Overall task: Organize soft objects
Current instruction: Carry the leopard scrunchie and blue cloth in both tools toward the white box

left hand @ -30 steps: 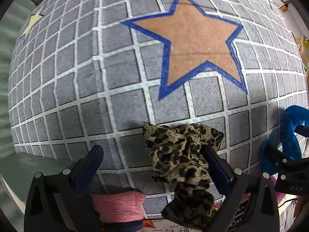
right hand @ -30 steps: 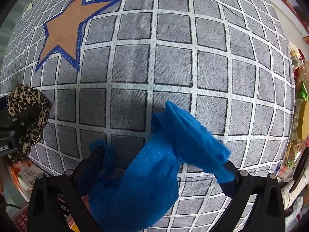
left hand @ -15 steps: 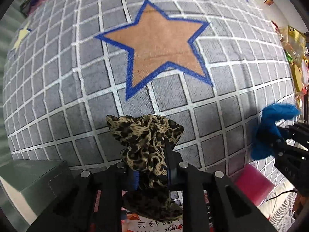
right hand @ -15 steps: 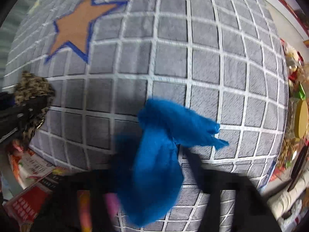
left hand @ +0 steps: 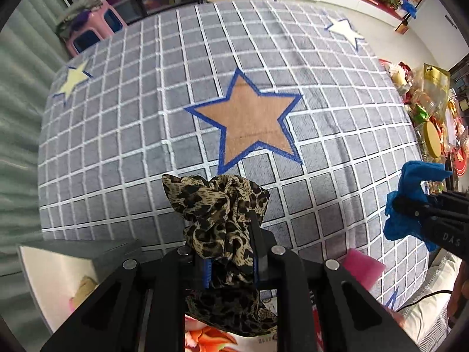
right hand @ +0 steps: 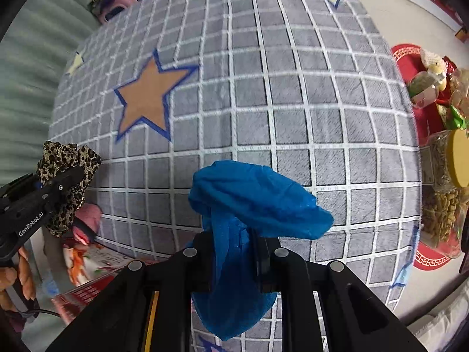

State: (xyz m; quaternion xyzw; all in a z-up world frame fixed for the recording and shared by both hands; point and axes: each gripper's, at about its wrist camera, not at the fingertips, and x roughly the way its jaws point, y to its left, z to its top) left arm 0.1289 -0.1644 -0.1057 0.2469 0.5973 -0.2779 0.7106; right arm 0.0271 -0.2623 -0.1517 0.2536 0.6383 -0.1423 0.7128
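Though crumpled: leopard-print scrunchie (left hand: pixel 222 214); blue cloth (right hand: pixel 249 205)

grey grid rug (left hand: pixel 123 135) with stars, pink stool (left hand: pixel 96 30), pale floor (right hand: pixel 410 20), perhaps a green curtain (left hand: pixel 17 111)

The left gripper (left hand: pixel 231 261) pinches a leopard-print scrunchie (left hand: pixel 219 205) above the grey grid rug (left hand: pixel 117 135). At the right edge, the right gripper (left hand: pixel 410 208) clamps a blue cloth (left hand: pixel 416 176). An orange star (left hand: pixel 249 123) marks the rug.

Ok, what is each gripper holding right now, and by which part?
Left gripper pinches the leopard-print fabric scrunchie across its bunched ring. Right gripper pinches the crumpled blue cloth around its middle.
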